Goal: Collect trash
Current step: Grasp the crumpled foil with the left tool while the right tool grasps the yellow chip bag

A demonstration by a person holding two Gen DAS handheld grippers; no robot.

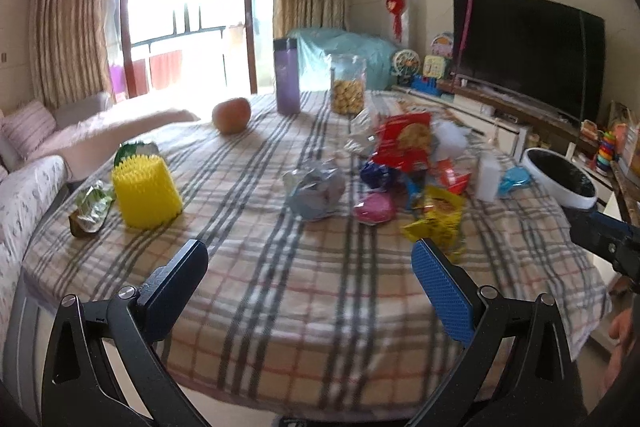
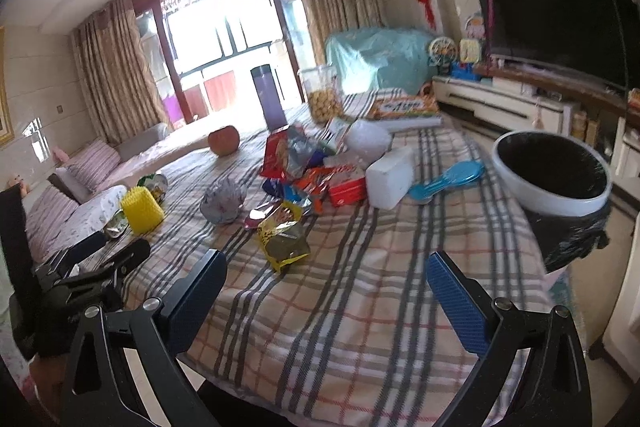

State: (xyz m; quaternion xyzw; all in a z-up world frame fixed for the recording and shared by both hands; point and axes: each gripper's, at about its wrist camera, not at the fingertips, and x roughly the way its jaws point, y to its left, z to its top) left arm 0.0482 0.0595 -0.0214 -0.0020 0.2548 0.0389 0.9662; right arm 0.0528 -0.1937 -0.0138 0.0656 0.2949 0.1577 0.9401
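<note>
Snack wrappers lie in a heap on the plaid-covered table (image 1: 280, 287): a red bag (image 1: 404, 143), a yellow wrapper (image 1: 438, 223), a crumpled silver wrapper (image 1: 314, 189) and a pink piece (image 1: 374, 209). A green wrapper (image 1: 90, 205) lies at the left by a yellow spiky cup (image 1: 144, 191). The white bin with a black liner (image 2: 552, 171) stands off the table's right edge. My left gripper (image 1: 310, 267) is open and empty over the near table. My right gripper (image 2: 326, 275) is open and empty, just short of the yellow wrapper (image 2: 282, 235).
A purple bottle (image 1: 287, 77), a jar of snacks (image 1: 348, 85) and an orange fruit (image 1: 231, 115) stand at the far side. A white block (image 2: 390, 177) and a blue spoon-like item (image 2: 446, 181) lie near the bin. A TV (image 1: 528, 51) is on the right, a sofa (image 1: 24, 187) on the left.
</note>
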